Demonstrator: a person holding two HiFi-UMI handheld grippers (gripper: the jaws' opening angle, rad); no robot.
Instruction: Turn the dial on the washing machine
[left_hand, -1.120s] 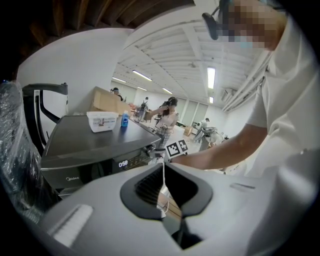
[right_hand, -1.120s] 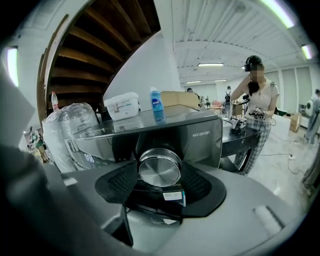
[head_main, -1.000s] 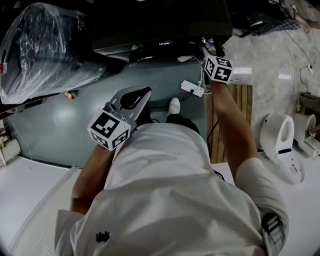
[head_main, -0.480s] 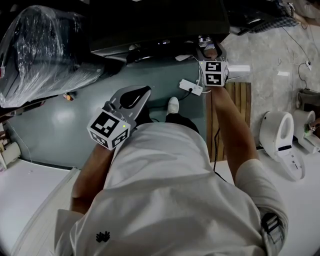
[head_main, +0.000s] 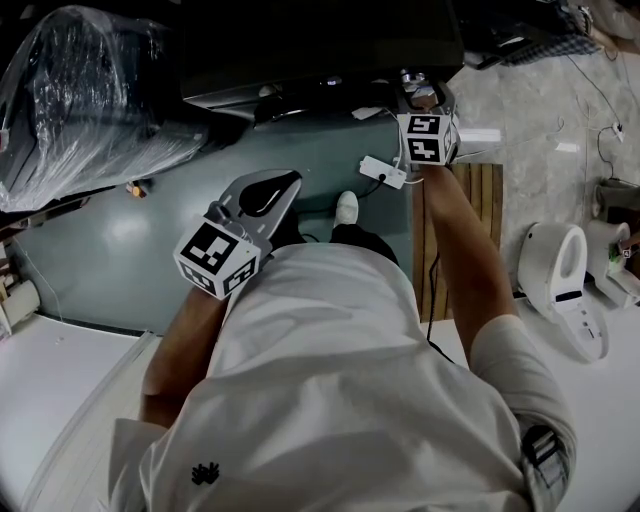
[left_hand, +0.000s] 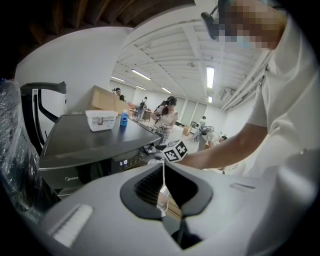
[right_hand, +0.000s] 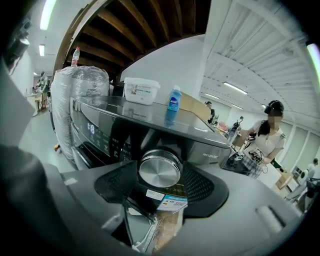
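Right gripper (right_hand: 160, 184) twisted, clamping dial (right_hand: 160, 169), contact visible only in right gripper view

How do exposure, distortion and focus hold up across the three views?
Head view: dim, washing machine nearly black. Left gripper view: strong fisheye curvature, ceiling lights blown out, dark corners. Right gripper view: same curvature; dial sharp and catching light, glossy top mirroring the blue bottle.
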